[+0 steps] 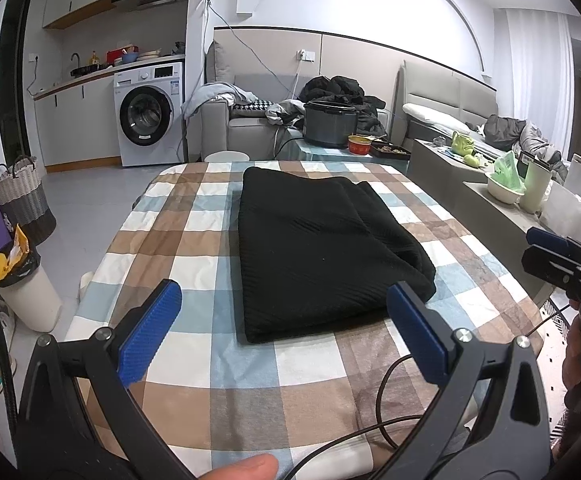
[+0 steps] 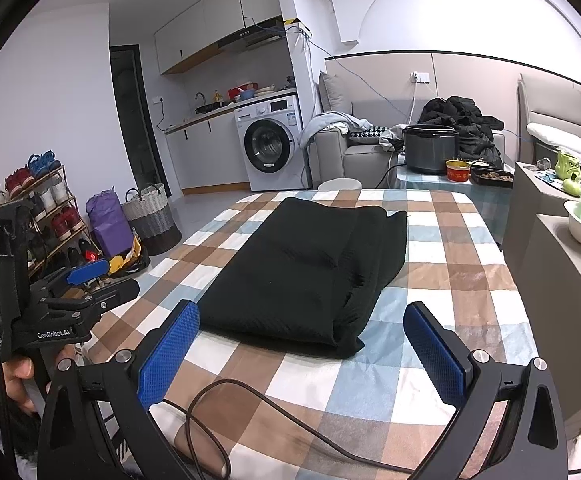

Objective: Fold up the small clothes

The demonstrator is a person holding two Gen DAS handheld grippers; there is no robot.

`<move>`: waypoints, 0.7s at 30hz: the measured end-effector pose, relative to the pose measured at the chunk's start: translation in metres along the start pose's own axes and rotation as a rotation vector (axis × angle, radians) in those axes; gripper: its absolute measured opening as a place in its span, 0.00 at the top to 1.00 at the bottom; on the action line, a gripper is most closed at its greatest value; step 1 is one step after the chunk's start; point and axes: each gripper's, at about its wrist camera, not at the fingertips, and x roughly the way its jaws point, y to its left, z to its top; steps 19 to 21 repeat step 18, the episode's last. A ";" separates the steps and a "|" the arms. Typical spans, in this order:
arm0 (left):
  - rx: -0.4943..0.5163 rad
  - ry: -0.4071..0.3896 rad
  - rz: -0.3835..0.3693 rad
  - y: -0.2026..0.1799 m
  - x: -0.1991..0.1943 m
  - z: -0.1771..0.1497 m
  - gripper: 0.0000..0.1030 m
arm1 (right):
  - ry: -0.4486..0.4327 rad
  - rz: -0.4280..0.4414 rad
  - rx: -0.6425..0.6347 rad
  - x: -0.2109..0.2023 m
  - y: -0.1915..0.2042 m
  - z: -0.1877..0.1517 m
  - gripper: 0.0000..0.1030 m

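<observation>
You are holding left gripper (image 1: pixel 284 330) and right gripper (image 2: pixel 302 354) wide apart, gripping nothing | folded black garment (image 1: pixel 322 248) lying just ahead on checked cloth (image 1: pixel 194 240) | dark cable (image 2: pixel 226 400) trailing beneath right gripper

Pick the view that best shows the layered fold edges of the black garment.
Right wrist view: the black knit garment shows its stacked layers along the right side and near corner, with a folded piece on top. The left wrist view shows the garment mostly as a flat top, its layers hardly showing.
</observation>
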 end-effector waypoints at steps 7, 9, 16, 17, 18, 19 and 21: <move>-0.007 0.010 -0.010 -0.004 0.002 -0.003 0.01 | 0.003 0.004 -0.002 0.002 -0.001 -0.002 0.00; -0.007 0.011 -0.012 -0.005 0.002 -0.004 0.01 | 0.003 0.006 -0.001 0.001 -0.001 -0.002 0.00; -0.005 0.011 -0.022 -0.009 0.003 -0.004 0.01 | 0.011 0.015 -0.005 0.006 -0.003 -0.004 0.00; -0.005 0.011 -0.021 -0.009 0.003 -0.004 0.01 | 0.011 0.015 -0.005 0.006 -0.004 -0.004 0.00; -0.005 0.012 -0.020 -0.010 0.002 -0.005 0.01 | 0.012 0.014 -0.005 0.006 -0.004 -0.004 0.00; -0.005 0.012 -0.020 -0.010 0.002 -0.005 0.01 | 0.012 0.014 -0.005 0.006 -0.004 -0.004 0.00; -0.005 0.012 -0.020 -0.010 0.002 -0.005 0.01 | 0.012 0.014 -0.005 0.006 -0.004 -0.004 0.00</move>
